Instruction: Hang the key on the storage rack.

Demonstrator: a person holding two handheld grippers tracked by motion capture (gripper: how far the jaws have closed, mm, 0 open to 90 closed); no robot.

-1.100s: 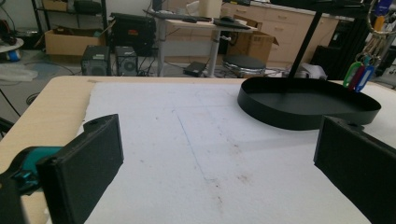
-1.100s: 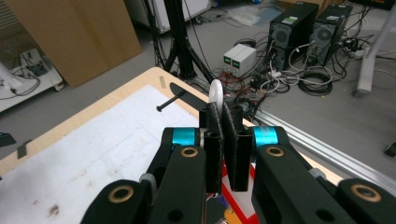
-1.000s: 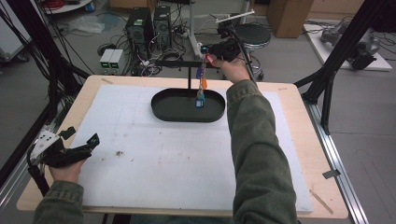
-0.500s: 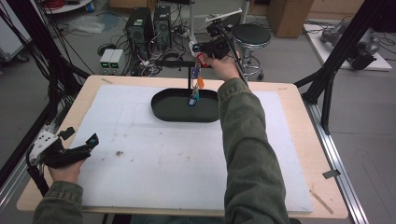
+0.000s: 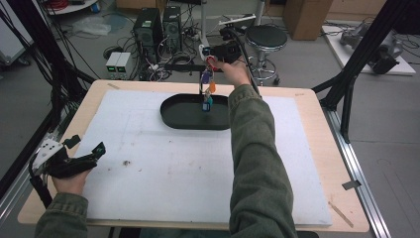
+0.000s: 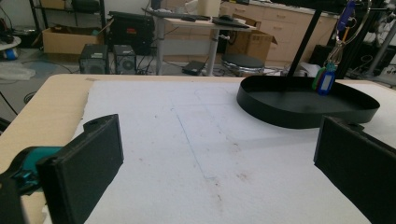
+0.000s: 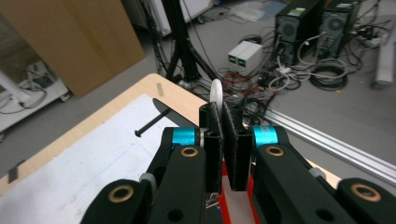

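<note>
Right hand-held gripper (image 5: 214, 55) clamped on key bunch (image 5: 207, 89) dangling above black tray (image 5: 183, 116) at counter's far edge; left hand-held gripper (image 5: 84, 146) open, empty.

From above, the tags on the key bunch (image 5: 207, 91) are too small to read or count, and the right sleeve (image 5: 252, 148) covers the near right end of the black tray (image 5: 173, 113). In the right gripper view the closed jaws hide most of the white ring (image 7: 216, 93) pinched between them. In the left gripper view the top edge cuts off the bunch's upper part.
</note>
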